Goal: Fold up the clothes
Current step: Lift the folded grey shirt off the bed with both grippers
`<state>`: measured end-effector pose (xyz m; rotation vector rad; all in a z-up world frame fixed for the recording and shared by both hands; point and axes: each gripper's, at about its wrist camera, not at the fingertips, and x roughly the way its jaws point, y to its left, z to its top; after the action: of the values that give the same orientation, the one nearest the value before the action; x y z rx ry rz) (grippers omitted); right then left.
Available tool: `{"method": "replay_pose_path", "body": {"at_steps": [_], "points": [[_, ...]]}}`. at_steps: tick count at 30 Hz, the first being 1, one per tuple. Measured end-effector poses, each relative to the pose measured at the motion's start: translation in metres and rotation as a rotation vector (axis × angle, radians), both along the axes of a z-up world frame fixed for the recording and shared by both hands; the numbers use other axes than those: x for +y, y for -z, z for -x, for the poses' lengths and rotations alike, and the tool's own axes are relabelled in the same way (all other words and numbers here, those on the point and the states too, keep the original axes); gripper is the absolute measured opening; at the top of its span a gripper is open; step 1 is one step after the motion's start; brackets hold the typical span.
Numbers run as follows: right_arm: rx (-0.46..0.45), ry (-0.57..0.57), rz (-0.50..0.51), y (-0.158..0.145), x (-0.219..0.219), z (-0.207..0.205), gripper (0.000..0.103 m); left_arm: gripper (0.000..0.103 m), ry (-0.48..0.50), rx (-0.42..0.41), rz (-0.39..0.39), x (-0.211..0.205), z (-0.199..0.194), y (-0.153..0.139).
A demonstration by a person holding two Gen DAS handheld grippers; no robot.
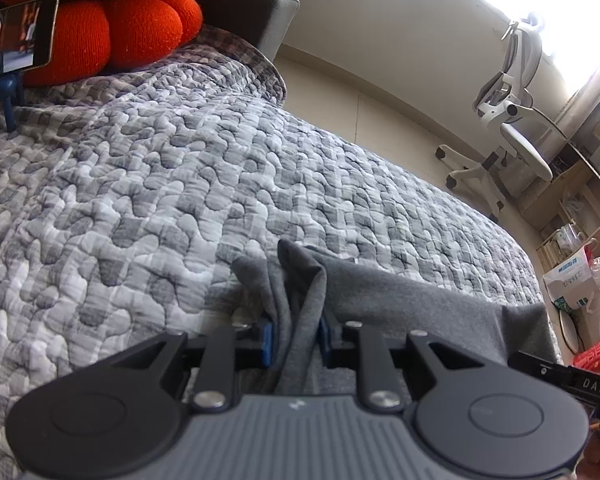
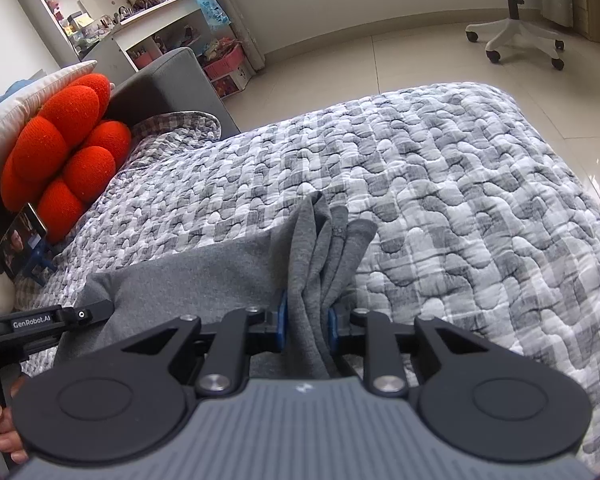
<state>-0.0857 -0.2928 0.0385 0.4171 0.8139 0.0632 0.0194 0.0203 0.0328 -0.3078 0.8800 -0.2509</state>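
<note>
garment: a grey cloth (image 2: pixel 204 276) lies on the bed (image 2: pixel 460 184), stretched flat between your two grippers, with a bunched end rising out of each.
left gripper (image 1: pixel 296 336): the blue pads sit against a gathered clump of the cloth on both sides, so you have a hold on that end. whether the grip is firm or slack, the views do not settle.
right gripper (image 2: pixel 306 330): the same here, several pleats of the cloth run up between the pads and fan out past them. you are gripping the other end.
where you stand: both grippers point down toward the bed at the near edge, well short of the red cushion (image 2: pixel 60 152) and the phone (image 2: pixel 20 244) propped at the head.
done so far: by the look of it, you have both ends pinched and the span between them pulled fairly smooth. no crease or finished fold shows.
left to do: likely most of it. you need to bring one edge over the other, lay it flat, and repeat until the piece is compact.
watch for: the clumps in the grippers are thick and uneven, so layers may slip out or the fold may land crooked.
unclear: what kind of garment it is, most of it is hidden below the grippers.
</note>
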Motion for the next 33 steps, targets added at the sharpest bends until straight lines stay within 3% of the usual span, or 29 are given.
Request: {"method": "replay_pose_path", "body": {"at_steps": [6, 14, 21, 33], "points": [[0.005, -0.003, -0.005, 0.0, -0.002, 0.001, 0.026, 0.027, -0.01, 0.01, 0.039, 0.004, -0.001, 0.001], [0.005, -0.004, -0.01, 0.0, -0.001, 0.001, 0.026, 0.028, 0.008, -0.01, 0.007, -0.001, 0.0, 0.0], [-0.015, -0.005, 0.018, -0.003, 0.001, 0.002, 0.02, 0.014, 0.02, -0.044, -0.039, -0.007, 0.004, -0.006], [-0.069, -0.002, 0.097, -0.017, 0.02, 0.008, 0.019, 0.013, 0.034, -0.105, -0.012, -0.006, 0.013, -0.024]]}}
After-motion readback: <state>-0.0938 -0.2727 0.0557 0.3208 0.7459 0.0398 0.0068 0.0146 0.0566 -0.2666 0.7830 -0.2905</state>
